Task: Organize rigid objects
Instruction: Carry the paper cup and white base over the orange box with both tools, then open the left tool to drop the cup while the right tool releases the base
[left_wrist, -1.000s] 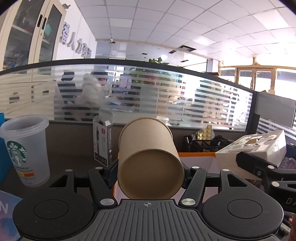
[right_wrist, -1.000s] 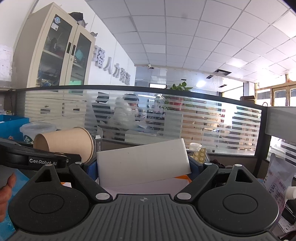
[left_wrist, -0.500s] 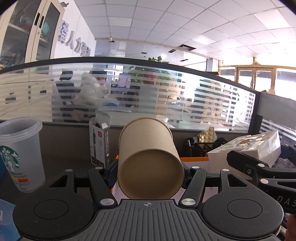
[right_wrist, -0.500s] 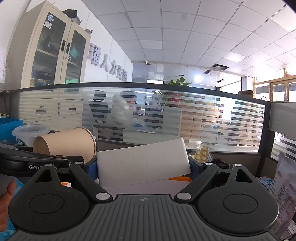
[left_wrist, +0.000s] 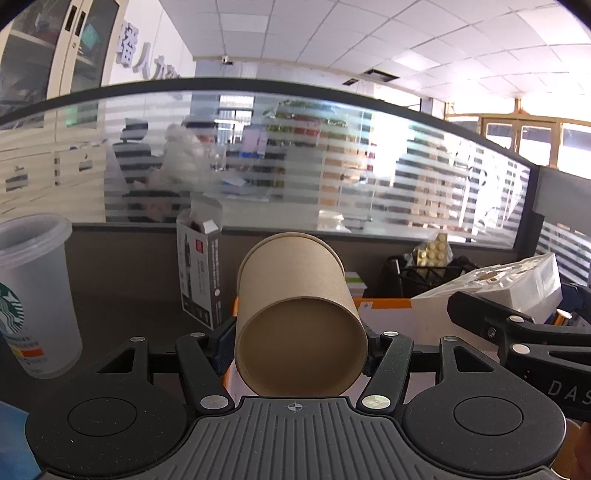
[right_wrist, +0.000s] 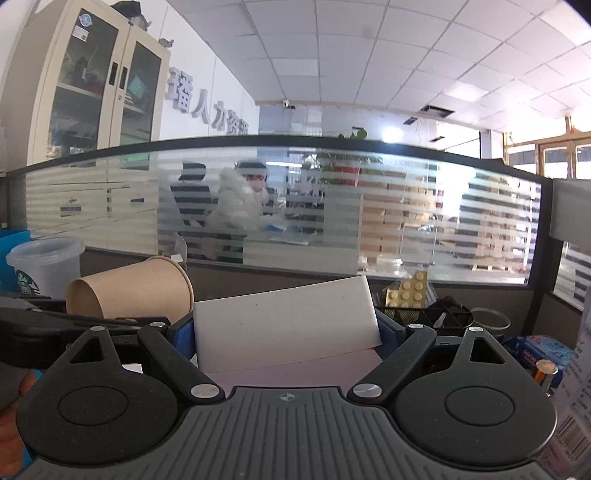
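My left gripper (left_wrist: 297, 332) is shut on a brown paper cup (left_wrist: 295, 314), held lying on its side with its base towards the camera. The cup also shows in the right wrist view (right_wrist: 136, 291), at the left. My right gripper (right_wrist: 286, 328) is shut on a white rectangular box (right_wrist: 286, 326), held flat between the blue pads. The box shows in the left wrist view (left_wrist: 517, 291) at the right, with a clear patterned top face. Both grippers are held above the desk, side by side.
A clear Starbucks cup (left_wrist: 35, 295) stands at the left. A small grey carton (left_wrist: 201, 273) with an open flap stands behind the paper cup. A black mesh basket (left_wrist: 424, 273) with yellow bricks (right_wrist: 408, 290) is at the back right. A frosted glass partition (left_wrist: 295, 166) closes the desk's far side.
Both grippers have drifted slightly, so the Starbucks cup and carton shifted in view. Both keep their hold on the paper cup and the white box.
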